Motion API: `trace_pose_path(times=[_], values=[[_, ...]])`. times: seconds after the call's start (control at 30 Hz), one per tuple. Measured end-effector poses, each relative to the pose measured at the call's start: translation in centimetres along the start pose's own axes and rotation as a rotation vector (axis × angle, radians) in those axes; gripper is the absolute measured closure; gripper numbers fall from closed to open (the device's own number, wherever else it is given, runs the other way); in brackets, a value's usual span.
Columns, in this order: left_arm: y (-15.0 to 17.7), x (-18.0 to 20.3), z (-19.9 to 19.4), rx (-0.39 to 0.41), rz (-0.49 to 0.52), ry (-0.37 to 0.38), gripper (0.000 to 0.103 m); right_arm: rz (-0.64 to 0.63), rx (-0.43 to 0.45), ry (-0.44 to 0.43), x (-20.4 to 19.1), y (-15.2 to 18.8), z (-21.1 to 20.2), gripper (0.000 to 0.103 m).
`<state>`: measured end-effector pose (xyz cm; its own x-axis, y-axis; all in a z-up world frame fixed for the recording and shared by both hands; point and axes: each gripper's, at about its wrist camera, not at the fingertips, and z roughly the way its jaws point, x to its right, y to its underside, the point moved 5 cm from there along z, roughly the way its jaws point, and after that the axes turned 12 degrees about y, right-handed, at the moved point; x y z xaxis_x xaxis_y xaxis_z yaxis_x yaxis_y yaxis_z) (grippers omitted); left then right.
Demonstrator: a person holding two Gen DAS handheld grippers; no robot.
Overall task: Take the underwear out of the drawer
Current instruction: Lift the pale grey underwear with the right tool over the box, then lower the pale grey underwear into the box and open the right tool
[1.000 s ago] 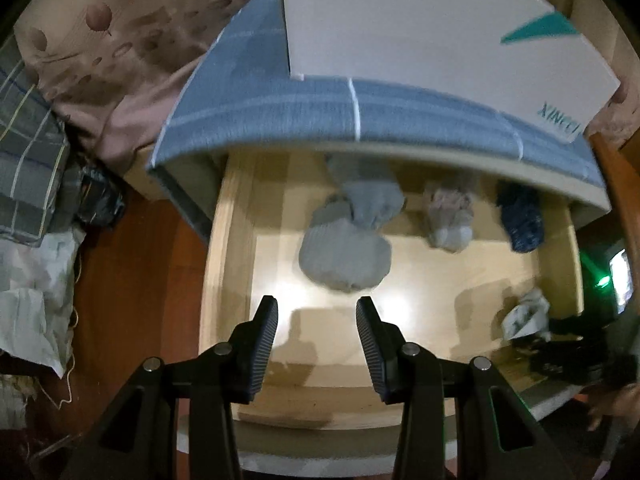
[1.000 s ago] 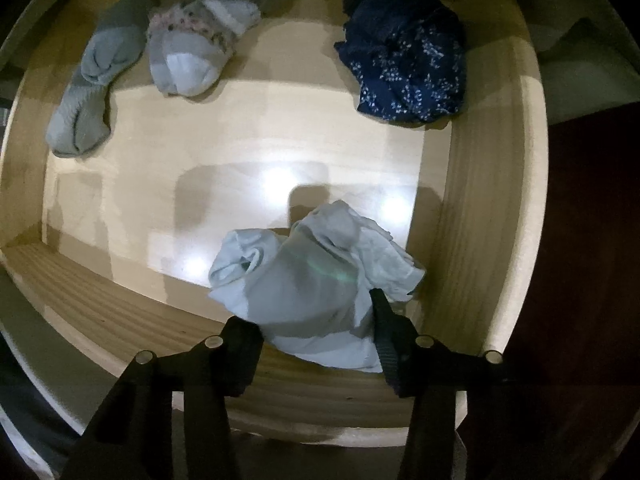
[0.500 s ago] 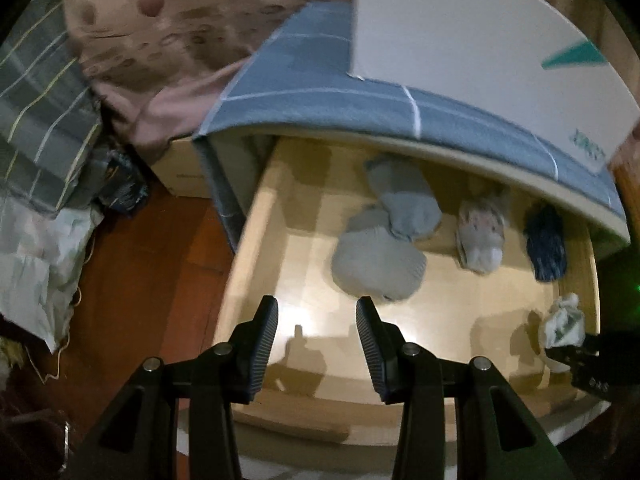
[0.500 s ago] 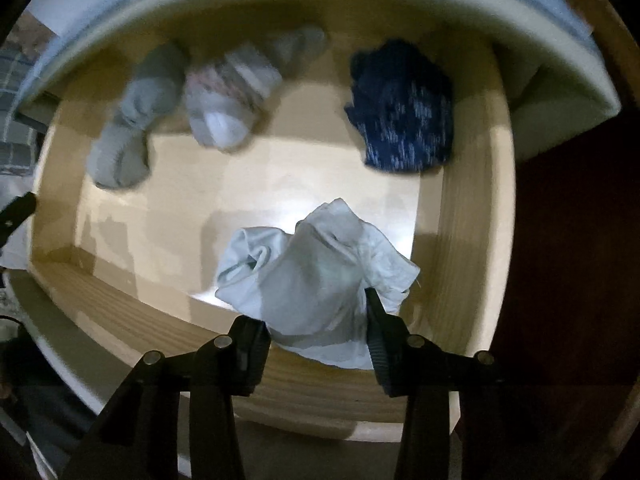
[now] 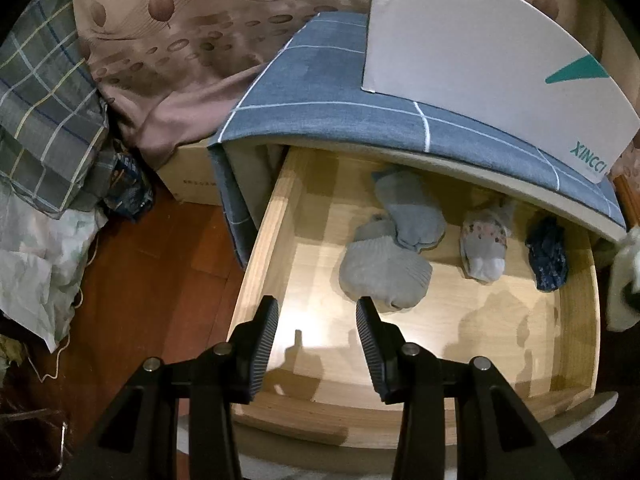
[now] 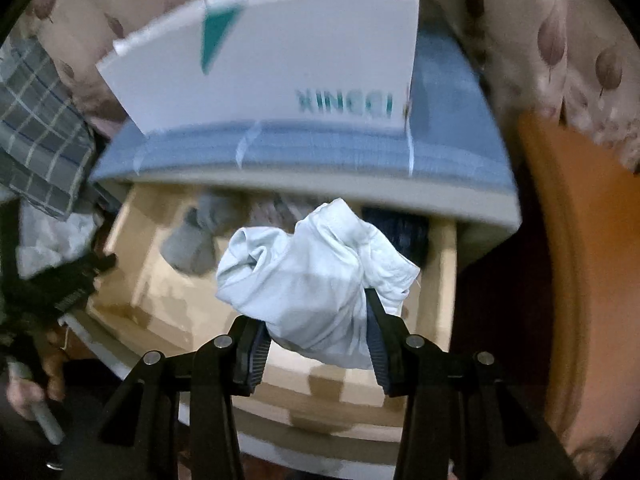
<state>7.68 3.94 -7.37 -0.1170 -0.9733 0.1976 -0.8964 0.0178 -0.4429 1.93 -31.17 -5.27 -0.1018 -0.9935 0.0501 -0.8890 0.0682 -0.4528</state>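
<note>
- My right gripper point(image 6: 316, 344) is clenched on the pale underwear point(image 6: 316, 280), which bunches up between its two fingers in the middle of the right wrist frame; I pinch the lower folds so the bulk rides above the grip.
- The underwear sits in front of the open drawer point(image 6: 444, 280) in that view and seems clear of the drawer floor, which suggests it is mostly lifted out.
- My left gripper point(image 5: 316, 336) is released, fingers spread and holding nothing, low in its frame over the drawer's bare left end, out of the other hand's way.
- In the left wrist view, grey socks point(image 5: 384, 268), a patterned sock point(image 5: 482, 252) and a dark blue garment point(image 5: 548, 256) lie along the drawer's back.
- A white box point(image 5: 480, 48) rests on the blue cloth point(image 5: 340, 92) above.
</note>
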Motion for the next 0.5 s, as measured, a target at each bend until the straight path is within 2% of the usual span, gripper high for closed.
trace_pose_path(times=[0.13,0.23,0.5], values=[[0.0,-0.3,-0.1,0.004,-0.016,0.007,0.062,0.008,0.072,-0.003,0.6,-2.7,-3.4,0.063],[0.0,-0.3,-0.2,0.008,-0.017,0.008,0.062,0.025,0.130,-0.008,1.3,-6.0,-5.9,0.063],[0.0,-0.3,-0.4,0.024,-0.019,0.008,0.062,0.041,0.221,0.003,0.0,-14.6,-8.4,0.063]])
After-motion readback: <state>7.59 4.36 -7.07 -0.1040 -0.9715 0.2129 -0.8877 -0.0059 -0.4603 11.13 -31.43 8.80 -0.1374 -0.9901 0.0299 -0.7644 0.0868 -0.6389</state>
